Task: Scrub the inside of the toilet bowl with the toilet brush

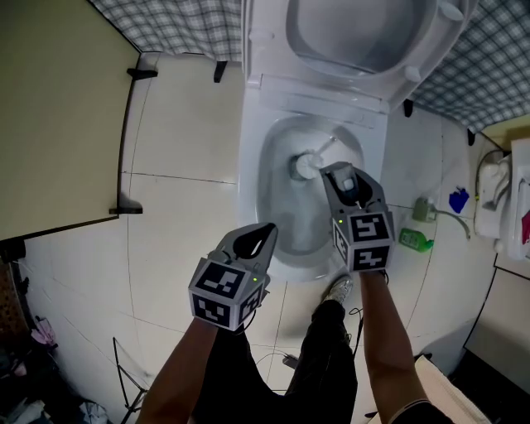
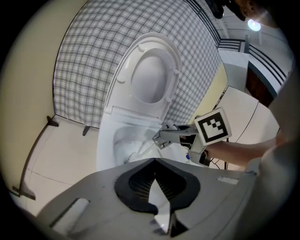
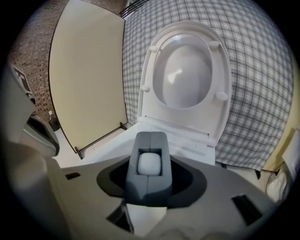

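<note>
A white toilet stands with its lid [image 1: 356, 33] raised and its bowl [image 1: 277, 207] open below. In the head view my right gripper [image 1: 338, 175] hangs over the bowl's right side, shut on the toilet brush's white handle [image 1: 325, 149]. The brush head [image 1: 303, 166] lies down in the bowl near the back. The handle's rounded end [image 3: 150, 164] shows clamped between the jaws in the right gripper view. My left gripper [image 1: 267, 232] hovers at the bowl's front left rim, jaws together and holding nothing. The left gripper view shows the right gripper [image 2: 161, 138] and the brush handle [image 2: 146, 147] above the bowl [image 2: 122, 136].
A cream panel [image 1: 58, 116] stands on the tiled floor at the left. Checked cloth [image 1: 174, 25] covers the wall behind the toilet. A green bottle [image 1: 416, 240], a blue item [image 1: 459, 199] and a white fixture [image 1: 497, 199] sit at the right. A foot [image 1: 338, 288] stands by the bowl's front.
</note>
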A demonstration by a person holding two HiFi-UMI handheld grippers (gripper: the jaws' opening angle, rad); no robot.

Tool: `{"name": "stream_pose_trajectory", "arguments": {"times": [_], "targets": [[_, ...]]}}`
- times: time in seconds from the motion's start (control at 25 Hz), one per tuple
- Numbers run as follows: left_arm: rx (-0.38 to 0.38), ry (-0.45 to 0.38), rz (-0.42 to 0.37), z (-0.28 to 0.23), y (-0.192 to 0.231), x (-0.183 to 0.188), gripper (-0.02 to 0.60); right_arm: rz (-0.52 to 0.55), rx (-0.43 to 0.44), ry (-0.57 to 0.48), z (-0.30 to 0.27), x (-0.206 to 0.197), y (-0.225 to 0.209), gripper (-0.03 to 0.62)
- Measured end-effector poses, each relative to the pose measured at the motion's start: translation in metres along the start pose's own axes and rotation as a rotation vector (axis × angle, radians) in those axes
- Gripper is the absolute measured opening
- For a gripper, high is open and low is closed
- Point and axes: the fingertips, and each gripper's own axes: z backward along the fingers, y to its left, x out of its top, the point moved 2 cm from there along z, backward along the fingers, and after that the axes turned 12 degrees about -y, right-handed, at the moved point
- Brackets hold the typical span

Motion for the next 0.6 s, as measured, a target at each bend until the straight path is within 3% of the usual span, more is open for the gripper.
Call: {"name": "stream_pose_trajectory", "arguments": {"times": [0.2,0.36,0.6], "targets": [[0.024,-0.012,-0.02,0.001,-0.01,0.005,0.008,-0.004,0.053,-0.1,0.052,0.048,-0.006,0.199],[0.02,-0.047,-0.043,-0.002,-0.022,0.025,0.008,-0.091,0.081,-0.202,0.105,0.098,-0.029,0.199],[-0.044,-0.074,-0.097,-0.006,-0.057,0.05,0.008,-0.134,-0.005,-0.307,0.204,0.154,-0.075,0.198]]}}
